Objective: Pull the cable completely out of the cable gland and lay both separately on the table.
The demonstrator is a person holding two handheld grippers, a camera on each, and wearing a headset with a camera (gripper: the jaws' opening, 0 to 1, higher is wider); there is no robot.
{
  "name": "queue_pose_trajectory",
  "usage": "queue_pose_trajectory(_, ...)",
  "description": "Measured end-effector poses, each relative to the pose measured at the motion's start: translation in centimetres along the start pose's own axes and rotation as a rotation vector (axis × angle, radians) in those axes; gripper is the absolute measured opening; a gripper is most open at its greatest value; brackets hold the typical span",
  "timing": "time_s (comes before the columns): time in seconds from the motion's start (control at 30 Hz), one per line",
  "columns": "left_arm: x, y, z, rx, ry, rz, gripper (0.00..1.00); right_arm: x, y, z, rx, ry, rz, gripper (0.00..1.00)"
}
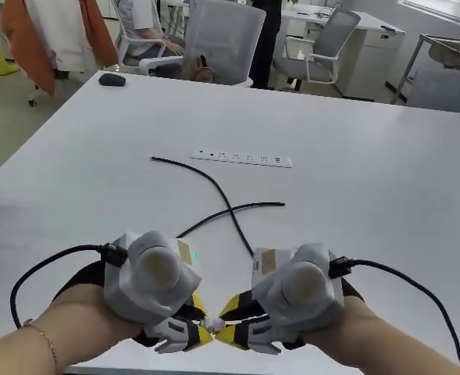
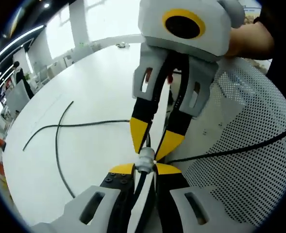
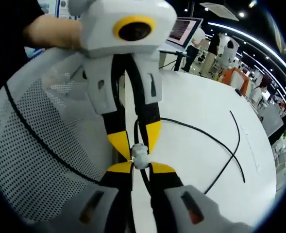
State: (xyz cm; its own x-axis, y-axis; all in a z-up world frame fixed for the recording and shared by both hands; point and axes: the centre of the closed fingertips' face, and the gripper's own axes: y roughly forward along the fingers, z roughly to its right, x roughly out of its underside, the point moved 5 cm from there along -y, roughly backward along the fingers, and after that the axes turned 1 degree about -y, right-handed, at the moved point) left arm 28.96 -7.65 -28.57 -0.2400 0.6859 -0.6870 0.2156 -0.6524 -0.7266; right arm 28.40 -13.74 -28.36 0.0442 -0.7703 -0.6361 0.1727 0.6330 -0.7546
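At the bottom middle of the head view, the small white cable gland (image 1: 212,323) sits between the two grippers, just above the near edge of the table (image 1: 354,156). The left gripper (image 1: 201,322) comes from the left and the right gripper (image 1: 228,322) from the right, tip to tip. Both have their yellow tips pulled in narrow, pinching the gland from each side. I cannot tell if a tip also grips the wire.

The black cable (image 1: 222,195) lies on the table in two thin lines. They cross in the middle of the frame and run down under the grippers.

Higher up, a white power strip (image 1: 241,158) lies flat. A dark mouse (image 1: 112,79) sits at the upper left. Grey chairs (image 1: 222,39) stand past the far edge.
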Motion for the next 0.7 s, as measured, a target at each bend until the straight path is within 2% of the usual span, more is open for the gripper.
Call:
queue_pose_trajectory(0.07, 0.0, -0.1, -0.2, -0.003, -0.024, 0.006, 0.16, -0.2, 0.0, 0.2, 0.038, -0.064, -0.025, 0.10)
queue_pose_trajectory(0.17, 0.1, -0.1, -0.3, 0.011, -0.115, 0.025, 0.16, -0.3, 0.2, 0.2, 0.072, -0.143, -0.058, 0.10)
queue_pose_trajectory(0.2, 0.1, -0.1, -0.4, 0.013, -0.120, 0.030, 0.16, -0.4, 0.2, 0.1, 0.078, -0.165, -0.064, 0.10)
queue_pose_trajectory(0.3, 0.2, -0.2, -0.5, 0.017, -0.138, 0.032, 0.16, -0.4, 0.2, 0.1, 0.077, -0.162, -0.064, 0.10)
queue_pose_trajectory(0.4, 0.1, 0.0, -0.3, -0.002, -0.044, 0.020, 0.17, -0.1, 0.5, 0.2, 0.044, -0.087, -0.035, 0.11)
queue_pose_trajectory(0.5, -0.5, 0.0, 0.2, -0.017, 0.058, 0.030, 0.17, 0.3, 0.4, 0.1, 0.009, -0.006, -0.022, 0.15)
queue_pose_trajectory(0.53, -0.4, 0.0, 0.1, -0.030, 0.111, 0.014, 0.17, 0.5, 0.3, 0.3, 0.011, 0.002, -0.024, 0.17)
queue_pose_trajectory(0.6, -0.2, 0.1, 0.3, -0.034, 0.161, -0.011, 0.17, 0.7, 0.1, 0.5, 0.012, 0.015, -0.023, 0.19)
queue_pose_trajectory(0.7, -0.2, 0.2, 0.7, -0.043, 0.270, -0.028, 0.17, 0.4, -0.1, 0.3, -0.015, 0.078, 0.025, 0.18)
